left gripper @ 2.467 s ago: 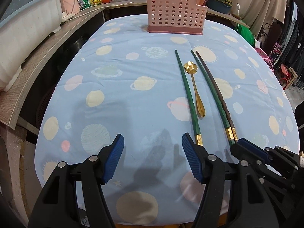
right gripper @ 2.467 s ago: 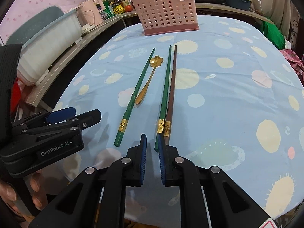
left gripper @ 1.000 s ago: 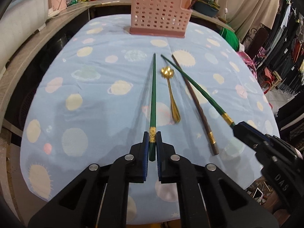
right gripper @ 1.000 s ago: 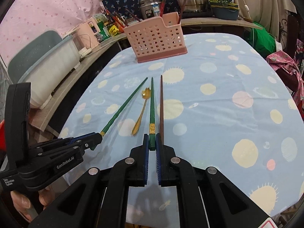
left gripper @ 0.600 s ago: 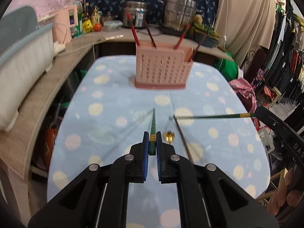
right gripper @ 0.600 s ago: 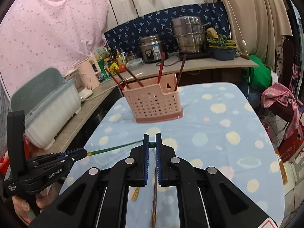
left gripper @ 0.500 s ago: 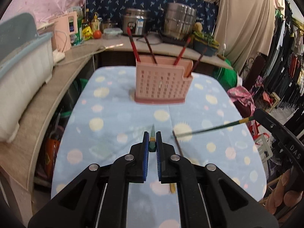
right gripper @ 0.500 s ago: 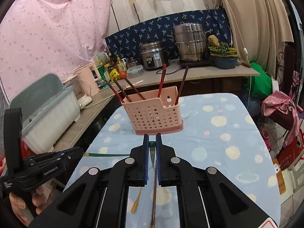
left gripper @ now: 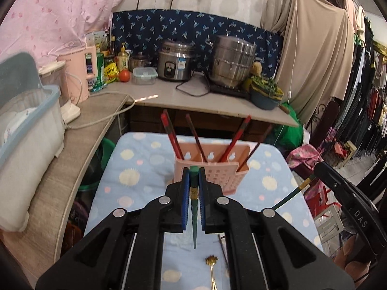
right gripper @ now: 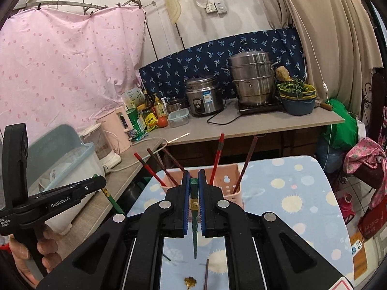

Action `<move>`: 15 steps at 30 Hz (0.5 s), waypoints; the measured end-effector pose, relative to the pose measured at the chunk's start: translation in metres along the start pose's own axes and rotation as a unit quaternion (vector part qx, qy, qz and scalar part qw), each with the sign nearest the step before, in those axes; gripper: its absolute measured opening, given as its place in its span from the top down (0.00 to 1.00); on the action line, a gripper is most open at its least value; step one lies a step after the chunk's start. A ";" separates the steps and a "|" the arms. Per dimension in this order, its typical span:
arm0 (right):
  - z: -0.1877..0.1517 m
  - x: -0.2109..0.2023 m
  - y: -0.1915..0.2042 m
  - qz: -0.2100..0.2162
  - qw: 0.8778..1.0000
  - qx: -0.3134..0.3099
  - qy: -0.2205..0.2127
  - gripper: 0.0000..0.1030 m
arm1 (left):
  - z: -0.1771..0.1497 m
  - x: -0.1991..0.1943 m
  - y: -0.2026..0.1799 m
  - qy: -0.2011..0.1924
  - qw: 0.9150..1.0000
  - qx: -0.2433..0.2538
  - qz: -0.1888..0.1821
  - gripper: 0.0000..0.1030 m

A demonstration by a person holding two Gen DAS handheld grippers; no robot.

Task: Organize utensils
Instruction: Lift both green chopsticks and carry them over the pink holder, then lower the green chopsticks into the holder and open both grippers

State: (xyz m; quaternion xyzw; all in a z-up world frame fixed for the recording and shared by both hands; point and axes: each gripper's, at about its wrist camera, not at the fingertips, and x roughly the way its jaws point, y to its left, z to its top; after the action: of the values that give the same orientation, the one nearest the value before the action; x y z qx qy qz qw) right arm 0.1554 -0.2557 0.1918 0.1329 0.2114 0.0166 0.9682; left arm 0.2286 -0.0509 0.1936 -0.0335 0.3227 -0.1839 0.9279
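My left gripper [left gripper: 193, 176] is shut on a green chopstick [left gripper: 193, 215] that hangs tip-down above the table. My right gripper [right gripper: 193, 180] is shut on a second green chopstick [right gripper: 194, 224], also tip-down. Both are raised in front of the pink perforated utensil basket [left gripper: 225, 176], which holds several red and brown chopsticks; it also shows in the right wrist view [right gripper: 227, 183]. A gold flower spoon [left gripper: 212, 265] and a brown chopstick [left gripper: 223, 249] lie on the blue planet-print tablecloth [left gripper: 135, 176] below. The spoon [right gripper: 190, 282] and brown chopstick [right gripper: 206, 275] show in the right view too.
A wooden counter [left gripper: 79, 157] runs along the left with a white and blue plastic bin [left gripper: 26, 133]. The back counter [left gripper: 208, 101] carries a rice cooker [left gripper: 177, 60], a steel steamer pot [left gripper: 233, 60] and bottles. Clothes hang at the right [left gripper: 367, 91].
Both grippers have lifted higher and tilted up with their green chopsticks, which now hang tip-down. The basket now sits straight ahead behind the fingertips, and the table has dropped low in both views.
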 end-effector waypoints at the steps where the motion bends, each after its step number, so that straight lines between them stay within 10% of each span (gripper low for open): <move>1: 0.008 0.000 0.001 0.002 1.000 0.000 -0.008 0.94 | 0.009 -0.002 -0.001 -0.008 1.000 -0.001 -0.001 0.93; 15: 0.104 0.026 0.004 0.004 0.995 0.002 -0.100 0.94 | 0.105 -0.019 -0.002 -0.125 0.992 -0.028 -0.002 0.93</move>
State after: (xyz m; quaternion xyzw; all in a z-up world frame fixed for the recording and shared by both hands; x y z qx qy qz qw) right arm 0.2221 -0.2760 0.2735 0.1370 0.1132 0.0064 0.9841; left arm 0.2780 -0.0513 0.2879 -0.0825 0.2095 -0.1717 0.9591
